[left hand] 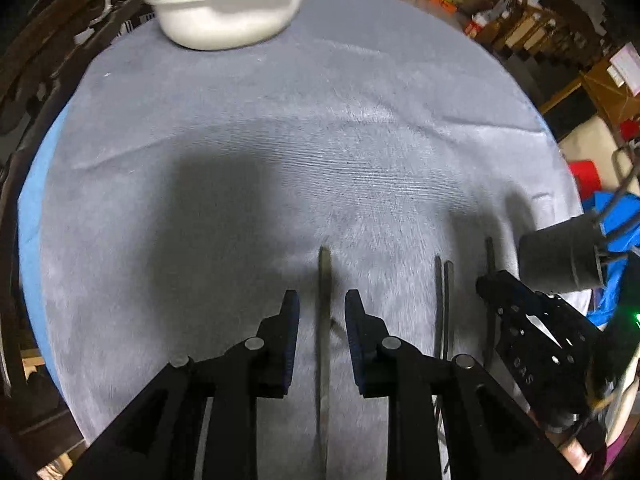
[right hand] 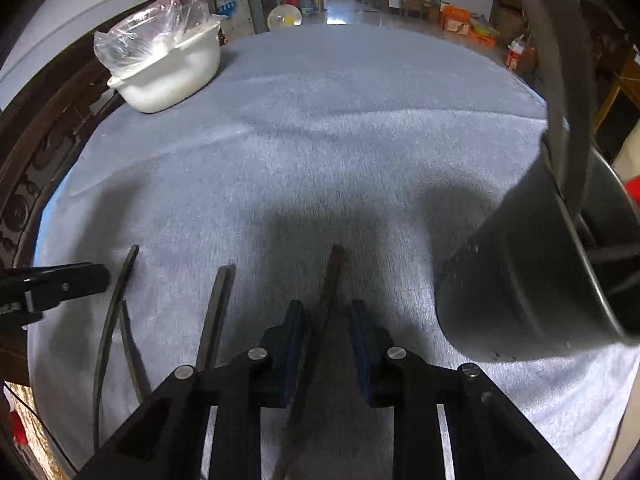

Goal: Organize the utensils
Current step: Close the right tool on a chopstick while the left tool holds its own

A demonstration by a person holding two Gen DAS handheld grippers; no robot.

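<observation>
Several dark, slim utensils lie side by side on the grey cloth [left hand: 280, 140]. My left gripper [left hand: 322, 312] points down over one flat utensil [left hand: 324, 272]; it lies in the gap between the blue pads, which do not touch it. In the right wrist view my right gripper [right hand: 327, 316] likewise straddles a dark utensil [right hand: 335, 264], with space on both sides. Left of it lie a pair of sticks [right hand: 218, 304] and a long thin utensil [right hand: 116, 300]. A dark grey cup [right hand: 520, 280] with utensils standing in it is at the right.
A white basin [right hand: 172, 76] with a clear plastic bag in it stands at the far left of the cloth. The cup [left hand: 560, 256] sits near the table's right edge, close to my right gripper [left hand: 492, 288]. My left gripper [right hand: 96, 278] shows at the left edge.
</observation>
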